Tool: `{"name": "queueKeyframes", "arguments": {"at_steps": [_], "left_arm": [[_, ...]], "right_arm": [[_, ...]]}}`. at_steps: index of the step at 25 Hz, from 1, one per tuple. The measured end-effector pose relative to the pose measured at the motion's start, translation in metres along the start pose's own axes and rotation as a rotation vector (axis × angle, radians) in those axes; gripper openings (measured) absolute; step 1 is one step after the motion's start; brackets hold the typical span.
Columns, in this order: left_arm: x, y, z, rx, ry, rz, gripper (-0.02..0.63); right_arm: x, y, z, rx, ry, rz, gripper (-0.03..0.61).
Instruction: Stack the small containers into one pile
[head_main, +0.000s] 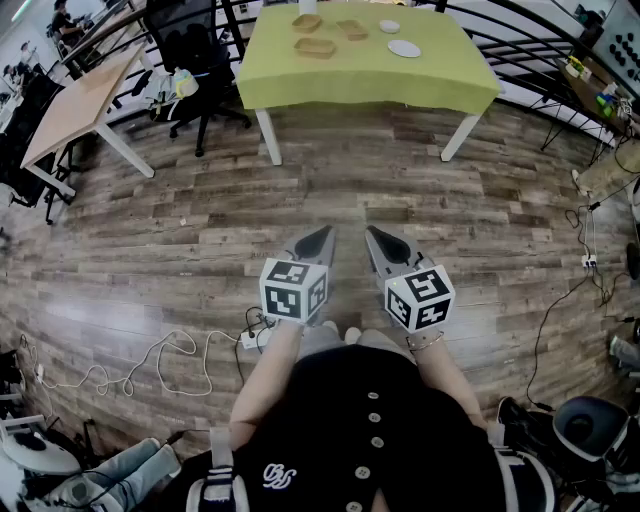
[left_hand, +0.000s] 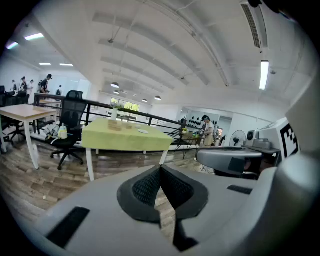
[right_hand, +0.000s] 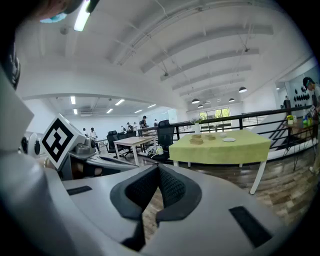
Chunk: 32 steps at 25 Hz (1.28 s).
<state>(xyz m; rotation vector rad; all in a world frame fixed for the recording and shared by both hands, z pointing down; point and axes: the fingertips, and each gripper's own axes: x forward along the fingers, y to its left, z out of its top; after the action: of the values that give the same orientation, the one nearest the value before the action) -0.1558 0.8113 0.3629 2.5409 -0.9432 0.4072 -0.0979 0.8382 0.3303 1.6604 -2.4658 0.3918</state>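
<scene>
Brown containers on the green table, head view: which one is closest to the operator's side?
The front container, lowest of the three in the head view. The back-left container and back-right container lie behind it, farther up the table.

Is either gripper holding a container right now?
No, the left gripper and right gripper are shut and empty; the containers sit on the table.

Bright, even indoor light comes from a ceiling tube lamp (left_hand: 264, 75) and other ceiling fixtures. The wooden floor (head_main: 150, 250) carries pale, soft glare and faint shadows. All views bulge fisheye-style; both gripper views darken at rounded corners, and their near foreground is soft
</scene>
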Motion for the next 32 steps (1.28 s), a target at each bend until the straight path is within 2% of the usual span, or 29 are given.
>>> {"name": "queueKeyframes", "arguments": {"at_steps": [10, 12, 15, 18, 25, 28, 32], "left_arm": [[0.001, 0.007, -0.006, 0.01, 0.028, 0.013, 0.009], [-0.001, 0.011, -0.004, 0.007, 0.011, 0.025, 0.009], [-0.007, 0.02, 0.006, 0.03, -0.057, 0.049, 0.012], [-0.007, 0.023, 0.011, 0.059, -0.067, 0.019, 0.014], [-0.007, 0.032, 0.006, 0.054, -0.041, -0.052, 0.145], [-0.006, 0.037, 0.006, 0.052, -0.033, -0.072, 0.153], [-0.001, 0.048, 0.007, 0.044, -0.021, -0.081, 0.152]], "right_arm": [[0.0, -0.007, -0.006, 0.047, -0.003, -0.016, 0.011], [0.002, -0.006, -0.005, 0.062, -0.009, -0.012, 0.011], [0.006, 0.001, 0.003, 0.101, -0.065, 0.034, 0.011], [0.007, 0.002, 0.01, 0.122, -0.114, 0.039, 0.012], [0.027, 0.008, 0.004, 0.063, -0.068, 0.005, 0.034], [0.037, 0.011, 0.001, 0.044, -0.047, -0.001, 0.081], [0.05, 0.01, -0.004, 0.04, -0.017, -0.009, 0.1]]}}
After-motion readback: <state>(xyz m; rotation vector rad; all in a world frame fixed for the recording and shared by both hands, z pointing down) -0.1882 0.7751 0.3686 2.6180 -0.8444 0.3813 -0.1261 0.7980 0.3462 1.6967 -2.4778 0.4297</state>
